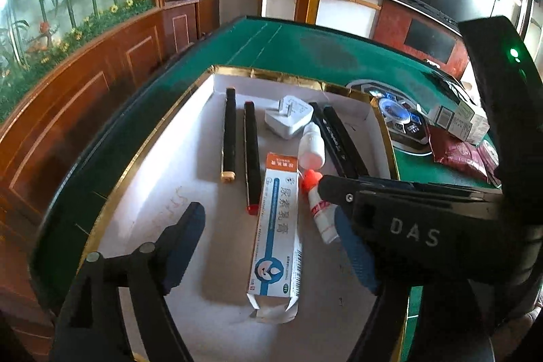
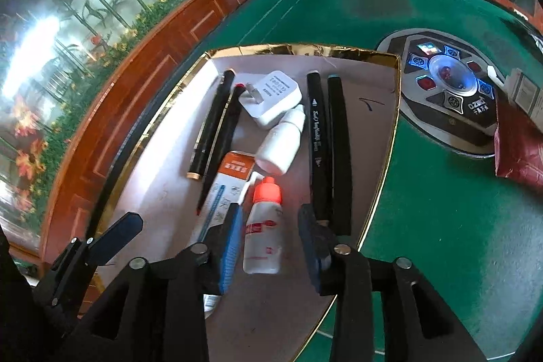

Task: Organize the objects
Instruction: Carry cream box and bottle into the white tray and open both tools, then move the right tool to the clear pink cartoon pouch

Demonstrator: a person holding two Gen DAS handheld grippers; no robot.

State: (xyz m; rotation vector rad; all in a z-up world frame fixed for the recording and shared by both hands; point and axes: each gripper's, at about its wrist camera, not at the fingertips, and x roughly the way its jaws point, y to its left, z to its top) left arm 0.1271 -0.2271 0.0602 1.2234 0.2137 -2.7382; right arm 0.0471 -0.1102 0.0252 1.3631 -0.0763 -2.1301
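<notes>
A white gold-rimmed box (image 1: 295, 79) (image 2: 305, 51) on the green table holds black pens (image 1: 230, 133) (image 2: 319, 141), a white charger plug (image 1: 288, 119) (image 2: 271, 97), a white dropper bottle (image 1: 312, 146) (image 2: 281, 141), an ointment carton (image 1: 276, 240) (image 2: 225, 182) and a small orange-capped glue bottle (image 1: 319, 209) (image 2: 263, 231). My left gripper (image 1: 271, 243) is open over the carton. My right gripper (image 2: 271, 236) is open, its fingers on both sides of the glue bottle, which lies on the box floor; it also shows in the left wrist view (image 1: 373, 192).
A round mahjong-table control panel (image 2: 444, 83) (image 1: 404, 121) sits right of the box. A dark red pouch (image 1: 461, 155) (image 2: 519, 148) and a white carton (image 1: 458, 119) lie further right. Wooden wall panelling runs along the left.
</notes>
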